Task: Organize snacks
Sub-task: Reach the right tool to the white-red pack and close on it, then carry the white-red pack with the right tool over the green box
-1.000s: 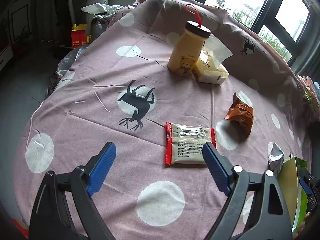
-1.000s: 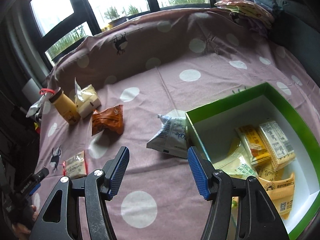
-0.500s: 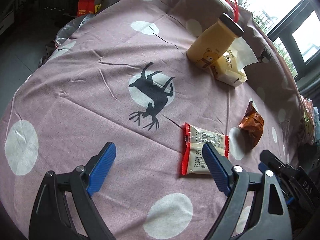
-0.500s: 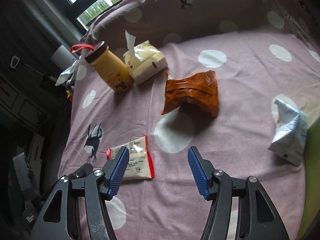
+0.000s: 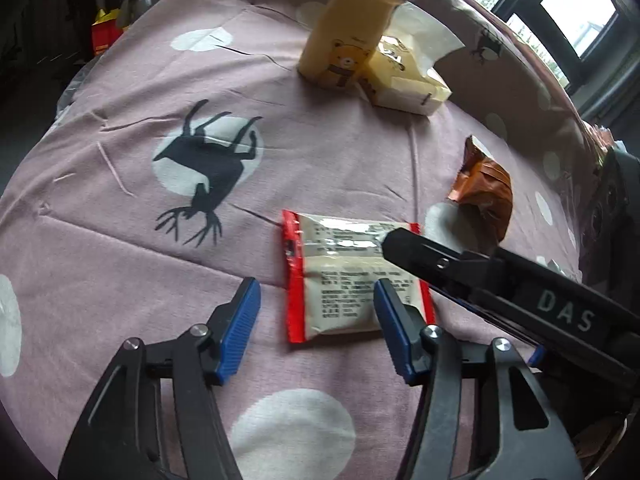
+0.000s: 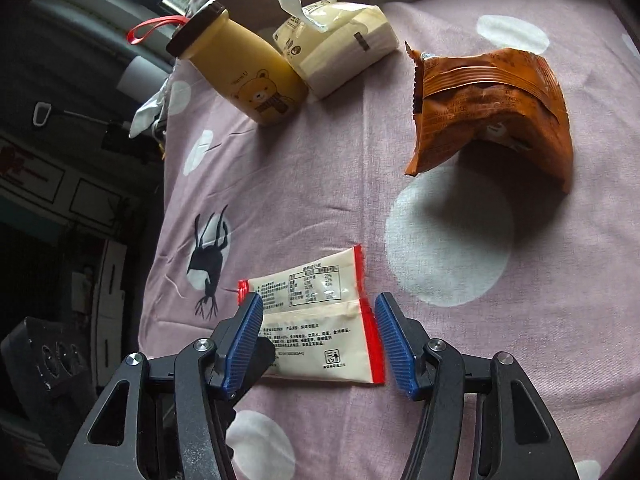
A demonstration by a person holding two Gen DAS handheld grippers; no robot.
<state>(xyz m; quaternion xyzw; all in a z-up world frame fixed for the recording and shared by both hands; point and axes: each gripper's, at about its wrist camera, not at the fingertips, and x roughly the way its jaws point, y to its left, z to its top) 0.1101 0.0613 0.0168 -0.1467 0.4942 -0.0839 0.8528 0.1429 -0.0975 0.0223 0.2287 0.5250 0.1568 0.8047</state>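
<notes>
A cream snack packet with red ends (image 5: 352,276) (image 6: 316,320) lies flat on the mauve dotted tablecloth. My left gripper (image 5: 316,326) hovers low over its near end, jaws closing. The packet lies partly between them, and the right pad overlaps its edge. My right gripper (image 6: 319,340) straddles the same packet, jaws closing, with the pads beside its two red ends and no clear press. One of the right gripper's black fingers (image 5: 424,256) reaches across the packet from the right. An orange snack bag (image 5: 484,196) (image 6: 492,108) sits further off.
A yellow bear bottle (image 5: 348,36) (image 6: 248,80) and a tissue pack (image 5: 404,80) (image 6: 336,48) stand at the far side. The table edge (image 6: 160,216) drops off on the left toward a dark floor and furniture.
Both grippers have dropped toward the red-ended packet and narrowed their jaws. The right one swung left, away from the green box and silver packet, and now appears in the left wrist view.
</notes>
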